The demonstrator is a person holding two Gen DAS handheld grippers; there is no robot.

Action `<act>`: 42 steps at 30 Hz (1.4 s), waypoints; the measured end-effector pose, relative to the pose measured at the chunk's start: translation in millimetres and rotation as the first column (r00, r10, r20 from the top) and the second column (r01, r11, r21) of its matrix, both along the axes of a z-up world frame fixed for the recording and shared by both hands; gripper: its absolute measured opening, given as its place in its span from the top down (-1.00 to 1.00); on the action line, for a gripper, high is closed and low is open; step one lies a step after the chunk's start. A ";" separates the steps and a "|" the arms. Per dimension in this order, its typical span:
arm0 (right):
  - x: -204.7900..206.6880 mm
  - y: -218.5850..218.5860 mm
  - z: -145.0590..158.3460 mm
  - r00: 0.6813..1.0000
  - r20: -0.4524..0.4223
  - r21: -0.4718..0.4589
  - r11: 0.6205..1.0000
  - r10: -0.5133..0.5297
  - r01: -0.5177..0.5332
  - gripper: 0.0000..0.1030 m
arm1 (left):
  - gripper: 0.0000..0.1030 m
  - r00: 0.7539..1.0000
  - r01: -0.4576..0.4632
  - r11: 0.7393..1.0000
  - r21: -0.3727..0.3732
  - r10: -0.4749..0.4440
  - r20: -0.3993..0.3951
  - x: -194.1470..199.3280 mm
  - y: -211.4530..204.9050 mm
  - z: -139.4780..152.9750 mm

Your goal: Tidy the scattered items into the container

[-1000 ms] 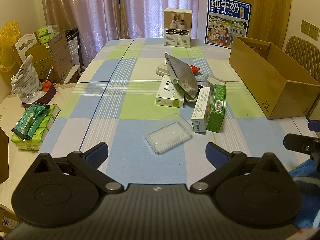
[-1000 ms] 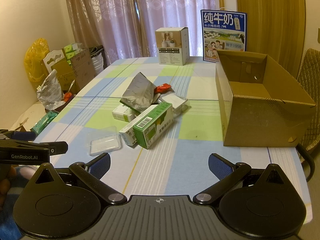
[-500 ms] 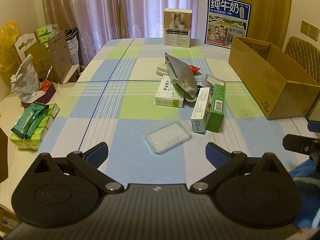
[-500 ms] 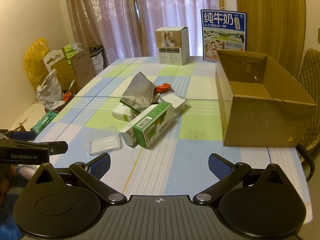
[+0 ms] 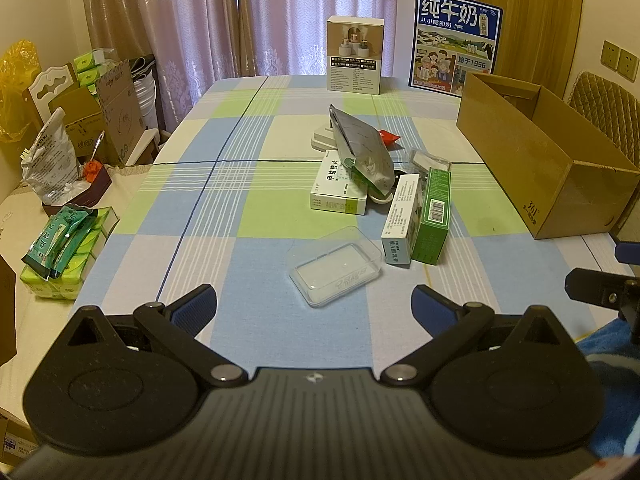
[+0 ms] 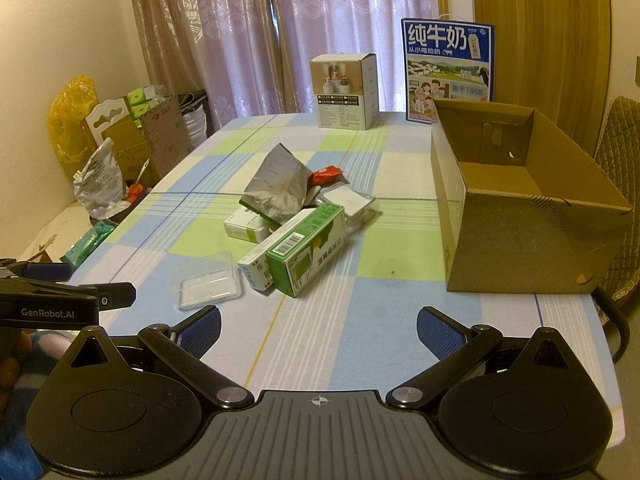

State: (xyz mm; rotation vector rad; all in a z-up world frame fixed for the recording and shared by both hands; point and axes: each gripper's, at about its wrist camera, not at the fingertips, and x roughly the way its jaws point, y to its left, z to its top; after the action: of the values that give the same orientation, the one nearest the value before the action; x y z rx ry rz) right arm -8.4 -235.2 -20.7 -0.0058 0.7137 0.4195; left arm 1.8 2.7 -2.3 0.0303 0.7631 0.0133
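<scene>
Setting: checked blue, green and white cloth-covered worktop [image 5: 200,208], scattered items heaped near its middle, nothing yet inside the container
Container: open brown cardboard box [image 6: 520,216] standing at the right edge of the worktop, well apart from the heap, looking empty in the right wrist view
Left gripper [image 5: 314,306]: spread wide, holding nothing, hovering above the near edge of the worktop, aimed toward the clear lidded plastic case [image 5: 334,266]
Right gripper [image 6: 318,326]: likewise spread and empty, poised over the near edge, facing the heap and the box
Nearest item: clear plastic case lying flat, just in front of the left gripper; probably light, stiff and slick, likely best pinched across its short sides
Cartons: green rectangular cardboard carton [image 6: 306,248] lying against a white and blue carton [image 5: 400,220], touching side by side; light and rigid by the look, likely best taken across the narrow faces
Behind: white and green flat medicine box [image 5: 338,190] partly under a crumpled silver foil pouch [image 6: 276,190]; pouch soft and crinkly, likely best gripped at an upper fold
Farther back: small red wrapper [image 6: 326,174] beside a clear packet; details too small to tell
Stage: judged to be the very start, first pick not yet made
</scene>
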 end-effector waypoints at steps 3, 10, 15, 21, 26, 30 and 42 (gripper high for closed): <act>-0.1 0.0 -0.1 1.000 0.000 0.000 1.000 0.000 0.000 -0.97 | -0.98 1.000 0.000 1.000 -0.001 0.000 0.000 -0.1 0.1 0.1; 0.2 0.2 -0.4 1.000 0.000 -0.001 1.000 0.001 -0.001 -0.97 | -0.98 1.000 0.000 1.000 -0.001 0.000 -0.001 0.2 0.2 0.1; 0.5 0.2 -0.7 1.000 -0.001 0.000 1.000 0.001 -0.001 -0.97 | -0.98 1.000 -0.002 1.000 -0.018 0.002 0.000 -0.3 0.3 -0.6; -0.5 -0.2 -1.1 1.000 0.001 0.008 1.000 -0.008 0.008 -0.97 | -0.98 0.999 0.022 0.994 -0.110 -0.025 -0.029 1.2 5.2 -1.3; 3.3 -3.8 -1.3 1.000 -0.017 0.008 1.000 -0.014 0.014 -0.97 | -0.97 0.995 0.079 0.980 -0.183 -0.088 -0.041 6.7 13.8 7.7; 11.9 -3.8 -1.4 0.998 -0.048 0.005 0.999 -0.049 0.049 -0.97 | -0.98 0.983 0.180 0.975 -0.127 -0.184 -0.020 14.6 14.3 16.9; 59.8 27.1 -6.6 0.995 -0.094 0.016 1.000 0.023 -0.021 -0.96 | -0.97 0.906 0.411 0.911 0.026 -0.406 -0.118 76.2 29.8 -6.3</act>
State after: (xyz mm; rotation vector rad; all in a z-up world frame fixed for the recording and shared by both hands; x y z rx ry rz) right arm 51.3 -208.1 -27.2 0.0206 0.8035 0.4484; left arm 78.0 32.5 -8.5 0.2415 0.8548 -0.3729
